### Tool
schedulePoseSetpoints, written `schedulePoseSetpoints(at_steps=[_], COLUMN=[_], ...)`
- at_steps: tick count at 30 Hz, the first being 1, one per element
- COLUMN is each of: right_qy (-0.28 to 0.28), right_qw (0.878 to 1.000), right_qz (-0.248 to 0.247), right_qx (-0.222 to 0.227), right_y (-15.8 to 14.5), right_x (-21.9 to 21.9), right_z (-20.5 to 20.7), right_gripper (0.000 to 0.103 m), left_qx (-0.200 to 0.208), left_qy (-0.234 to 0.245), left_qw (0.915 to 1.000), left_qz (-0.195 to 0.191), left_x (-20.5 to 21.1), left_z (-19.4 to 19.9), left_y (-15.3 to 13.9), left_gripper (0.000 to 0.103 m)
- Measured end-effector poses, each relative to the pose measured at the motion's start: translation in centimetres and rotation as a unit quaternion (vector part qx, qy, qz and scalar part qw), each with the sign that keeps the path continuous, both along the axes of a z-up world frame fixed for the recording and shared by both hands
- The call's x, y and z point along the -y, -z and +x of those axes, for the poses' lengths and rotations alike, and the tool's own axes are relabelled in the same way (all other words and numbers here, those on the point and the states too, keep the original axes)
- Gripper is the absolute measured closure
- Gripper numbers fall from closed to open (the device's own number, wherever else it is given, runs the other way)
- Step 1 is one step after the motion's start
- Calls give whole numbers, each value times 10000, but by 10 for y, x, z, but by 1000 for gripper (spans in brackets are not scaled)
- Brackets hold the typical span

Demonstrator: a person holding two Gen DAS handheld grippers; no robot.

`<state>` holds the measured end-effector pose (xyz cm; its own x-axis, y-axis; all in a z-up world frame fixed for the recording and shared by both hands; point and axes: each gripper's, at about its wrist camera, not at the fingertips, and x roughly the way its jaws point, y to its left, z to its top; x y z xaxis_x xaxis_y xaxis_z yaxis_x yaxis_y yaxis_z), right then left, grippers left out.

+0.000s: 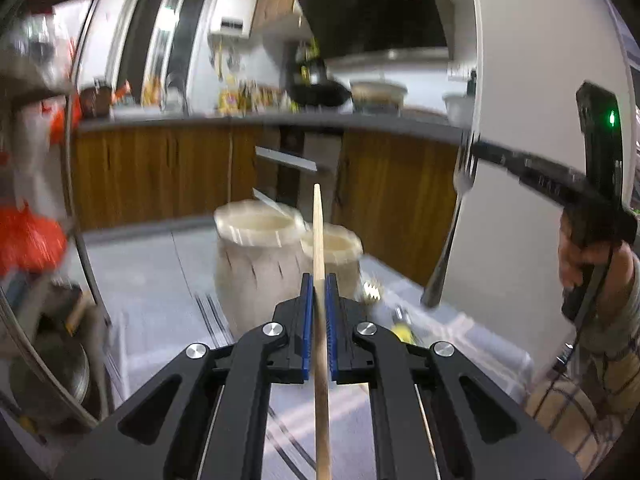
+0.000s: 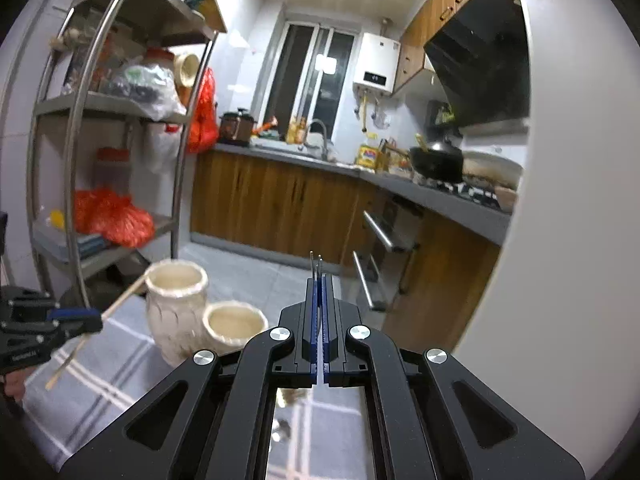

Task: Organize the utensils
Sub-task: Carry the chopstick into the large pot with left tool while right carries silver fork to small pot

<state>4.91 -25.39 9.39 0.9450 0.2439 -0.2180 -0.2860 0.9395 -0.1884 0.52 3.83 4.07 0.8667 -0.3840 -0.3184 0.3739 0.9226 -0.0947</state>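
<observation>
My left gripper [image 1: 319, 280] is shut on a wooden chopstick [image 1: 319, 232] that points up and forward, above two cream ceramic holders: a taller one [image 1: 256, 256] and a shorter one [image 1: 340, 256]. My right gripper [image 2: 320, 280] is shut on a metal fork [image 2: 316, 262], whose tines stick out past the fingertips. In the left wrist view the right gripper [image 1: 476, 148] holds the fork [image 1: 452, 224] upright at the right. In the right wrist view the left gripper [image 2: 94, 318] with the chopstick [image 2: 120, 300] is at the left, beside the tall holder [image 2: 176, 308] and short holder [image 2: 234, 326].
A clear plastic bin [image 1: 472, 336] with utensils lies right of the holders on a checked tablecloth [image 2: 100, 372]. A metal shelf rack [image 2: 80, 160] stands at the left. Kitchen counter [image 2: 304, 160] and stove behind. A white fridge wall [image 2: 580, 200] rises at the right.
</observation>
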Motion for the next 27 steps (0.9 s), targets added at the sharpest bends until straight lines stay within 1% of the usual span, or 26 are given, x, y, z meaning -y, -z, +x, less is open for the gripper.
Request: schedulePoseSetpoints(at_steps=[2,4,7,10,11,13,17,19,22,23,25,27], right_qy=[-36,-16,165,346,405,520,763,750,662,608,475,281], right_qw=[9999,9998,9988,9965,9955,9941,9912,9920,9941,9951,9965,9974], right_qz=[102,180,338,565,665,716,648,621,603,566,554,630], right_qx=[71,117,317,504,545,629,863,798,606,541,418,201], right_y=[-6,-13,-23,-27,-26,-22,-8,2,17,22,31,39], right_x=[-7,-13,-19,-22,-24,-25,-29,-29,-28,-28,-27,-25], right_z=[7,14,26,35,40,45,54,62,77,81,87,94], right_gripper=[101,101,101,101,101,101,101,101,101,101,101,101], left_qx=[320,488,757,909,914,869,925,905,892,825,695,613], left_qy=[-77,-154,-219,-316,-331,-376,-717,-875,-1080,-1098,-1121,-1131], left_qw=[9995,9987,9966,9948,9946,9947,9929,9918,9901,9905,9913,9917], left_qz=[37,14,-219,-323,-358,-388,-216,-230,-35,-17,-31,-27], left_x=[-2,-4,-5,2,4,11,17,16,17,16,13,8], left_z=[7,21,49,80,89,110,138,151,161,163,162,156], left_y=[-17,-32,-55,-66,-67,-66,-58,-54,-45,-39,-33,-27], left_gripper=[97,97,97,97,97,97,97,97,97,97,97,97])
